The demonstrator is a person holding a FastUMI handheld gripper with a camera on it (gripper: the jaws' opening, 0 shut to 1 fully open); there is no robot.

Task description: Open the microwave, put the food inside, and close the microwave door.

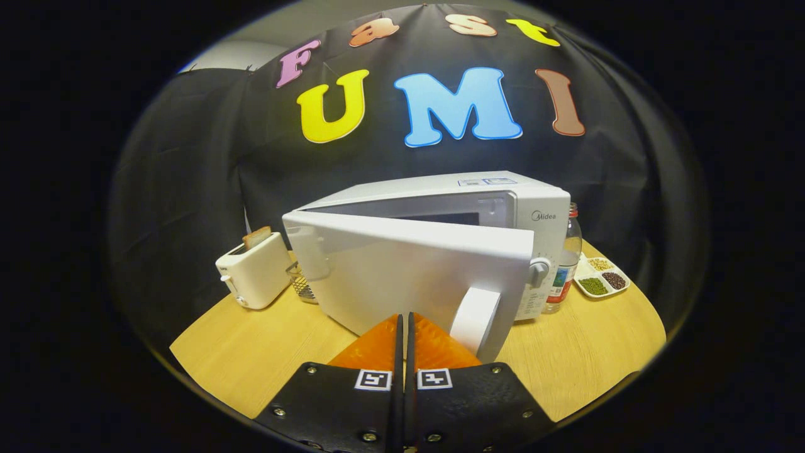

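A white microwave [534, 207] stands on the wooden table [264, 358]. Its door [402, 270] is swung partly out toward me, hinged at the left, with a dark slit of the cavity showing above its top edge. The door's white handle [476, 319] sticks out at the door's lower right. My gripper [404, 316] is shut with nothing between its fingers; the fingertips are at the door's outer face, just left of the handle. Whether they touch the door I cannot tell. The inside of the microwave is hidden by the door.
A white toaster [255, 270] with a slice of bread in it stands left of the microwave, with a wire basket [303, 284] beside it. Right of the microwave are a clear bottle [566, 264] and a white divided dish [602, 277] of beans.
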